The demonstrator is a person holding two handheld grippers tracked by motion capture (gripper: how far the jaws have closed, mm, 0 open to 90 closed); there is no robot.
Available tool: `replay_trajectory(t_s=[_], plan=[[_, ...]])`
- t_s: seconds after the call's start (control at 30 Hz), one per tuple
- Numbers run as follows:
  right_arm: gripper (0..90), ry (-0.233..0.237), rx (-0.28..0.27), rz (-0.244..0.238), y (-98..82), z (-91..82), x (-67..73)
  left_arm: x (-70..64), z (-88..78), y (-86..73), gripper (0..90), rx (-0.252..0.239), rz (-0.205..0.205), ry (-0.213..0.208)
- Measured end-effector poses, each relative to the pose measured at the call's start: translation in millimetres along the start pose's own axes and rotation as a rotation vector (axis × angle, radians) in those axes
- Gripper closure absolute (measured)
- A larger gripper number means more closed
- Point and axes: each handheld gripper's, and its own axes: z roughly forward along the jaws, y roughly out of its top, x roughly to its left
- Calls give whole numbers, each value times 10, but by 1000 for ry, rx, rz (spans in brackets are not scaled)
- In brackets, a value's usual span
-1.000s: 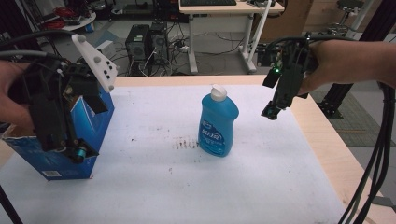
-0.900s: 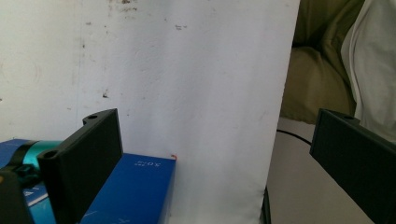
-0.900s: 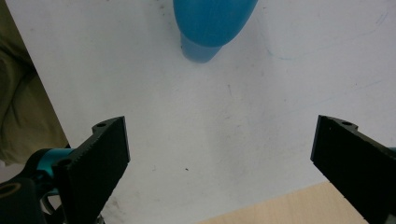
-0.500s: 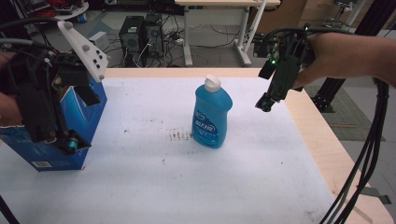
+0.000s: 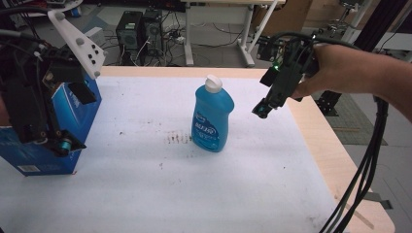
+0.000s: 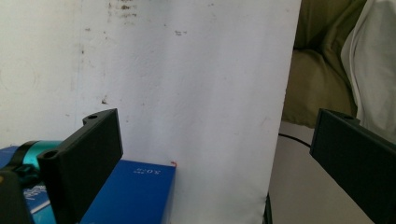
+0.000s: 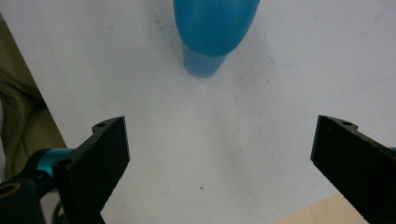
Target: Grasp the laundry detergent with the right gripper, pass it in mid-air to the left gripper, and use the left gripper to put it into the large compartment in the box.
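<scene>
At nine o'clock on the counter [image 5: 145, 194], the left gripper [image 5: 58, 141] is hovering over the blue box [image 5: 34, 158], jaws standing wide apart and gripping nothing, probably lining up to take its top edge; the gripper's bulk is hiding much of that box. At the centre, the blue bottle [image 5: 212, 116] is standing upright. At two o'clock, the right gripper [image 5: 262, 109] is hanging near the bottle, jaws likewise spread and empty, seemingly readying a grasp; the bottle's label is too small to read.
</scene>
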Motion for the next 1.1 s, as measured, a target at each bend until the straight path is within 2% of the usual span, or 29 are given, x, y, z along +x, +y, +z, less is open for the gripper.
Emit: replay_trajectory(t_s=[0.07,0.2,0.27,0.37,0.5,0.73,0.87,1.1], plan=[[36,17,-24,34,-12,15,1,13,13,15,24,7,4,-5],[36,35,-66,54,-40,55,0,51,30,23,24,2,5,-5],[36,30,-93,90,-74,101,-12,59,35,22,24,0,-1,-3],[36,32,-124,114,-106,139,-12,78,47,25,24,1,0,-3],[36,44,-207,148,-156,171,-15,98,66,37,24,4,4,-7],[36,31,-358,170,-255,287,36,137,79,66,24,-3,9,-9],[36,20,-397,181,-305,384,55,147,92,75,24,-2,9,-10],[36,5,-469,233,-435,522,58,165,110,102,24,-1,13,-12]])
